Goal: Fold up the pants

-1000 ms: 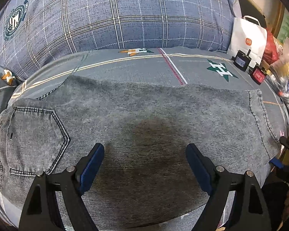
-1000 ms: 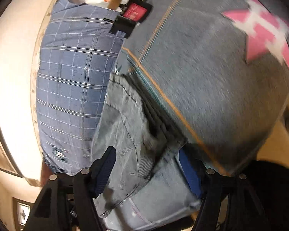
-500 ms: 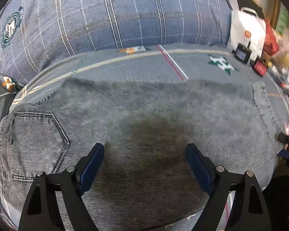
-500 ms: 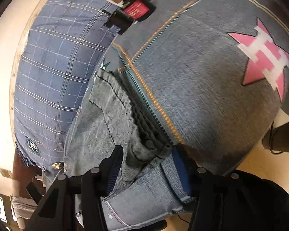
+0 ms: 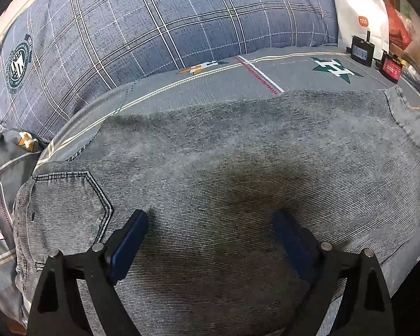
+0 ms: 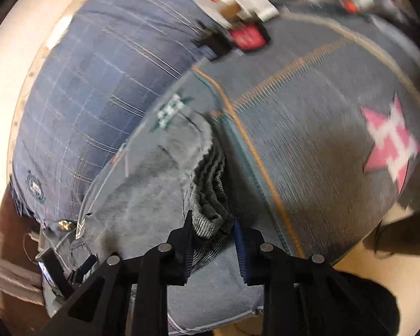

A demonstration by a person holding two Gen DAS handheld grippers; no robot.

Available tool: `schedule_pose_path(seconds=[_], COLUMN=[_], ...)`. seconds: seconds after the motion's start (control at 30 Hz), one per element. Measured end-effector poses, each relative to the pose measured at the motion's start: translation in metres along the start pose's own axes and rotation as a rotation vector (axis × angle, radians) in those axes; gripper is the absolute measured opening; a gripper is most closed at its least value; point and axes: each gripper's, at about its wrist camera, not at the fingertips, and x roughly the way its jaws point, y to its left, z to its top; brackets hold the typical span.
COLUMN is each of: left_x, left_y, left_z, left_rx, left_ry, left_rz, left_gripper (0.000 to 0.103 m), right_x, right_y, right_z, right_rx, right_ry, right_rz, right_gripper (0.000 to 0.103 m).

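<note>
Grey denim pants (image 5: 223,173) lie folded lengthwise across the bed, a back pocket (image 5: 67,204) at the left. My left gripper (image 5: 210,232) is open and hovers just over the middle of the pants, holding nothing. In the right wrist view, my right gripper (image 6: 212,232) is shut on the bunched hem end of the pants (image 6: 207,196), with the cloth pinched between the blue pads (image 6: 239,240). The rest of the pants (image 6: 142,196) stretches away to the left in that view.
A grey bedspread (image 5: 293,78) with star motifs covers the bed, and a blue plaid pillow (image 5: 168,25) lies behind the pants. A white paper bag (image 5: 361,25) and two small boxes (image 5: 389,67) stand at the far right. The bed edge and floor (image 6: 363,257) show beside the right gripper.
My right gripper has closed from open onto the bunched hem end of the pants. My left gripper stayed open and shifted slightly over the denim.
</note>
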Motion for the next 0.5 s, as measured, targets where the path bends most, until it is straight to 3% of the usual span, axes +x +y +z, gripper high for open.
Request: schedule_pose_path(seconds=[0.03,0.13,0.17,0.2,0.23,0.3,0.37,0.43,0.5], left_x=[-0.005,-0.030,-0.028,-0.019,0.005,-0.003,-0.011,-0.020,0.004], left_y=[0.002,0.009,0.006,0.000,-0.017,-0.023,-0.022,-0.019,-0.025], left_z=[0.003,0.008,0.009,0.008,0.004,0.001,0.002,0.000,-0.006], left_rx=[-0.002,-0.068,-0.057,-0.029,0.063,0.094,0.078,0.072,0.138], left_ry=[0.016,-0.070,-0.060,-0.020,0.095,0.003,0.006,-0.071,0.004], left_rz=[-0.017,-0.059,-0.066,-0.076,-0.094,-0.047,-0.059,-0.038,-0.009], left_gripper=[0.089,0.089,0.089,0.089,0.091,0.091,0.089,0.089,0.091], right_x=[-0.007,-0.019,-0.021,-0.022,-0.022,-0.018,-0.017,-0.018,-0.025], right_y=[0.006,0.030,0.037,0.042,0.045,0.048,0.051,0.058,0.071], right_z=[0.000,0.003,0.004,0.004,0.004,0.003,0.001,0.000,0.001], right_rx=[-0.021,-0.095,-0.112,-0.128,-0.135,-0.137,-0.141,-0.147,-0.176], right_ry=[-0.011,-0.046,-0.049,-0.052,-0.053,-0.043,-0.040,-0.042,-0.059], right_rz=[0.002,-0.005,-0.005,-0.008,-0.012,-0.021,-0.033,-0.033,-0.022], right_gripper=[0.027,0.027,0.027,0.027,0.027,0.027,0.027,0.027,0.027])
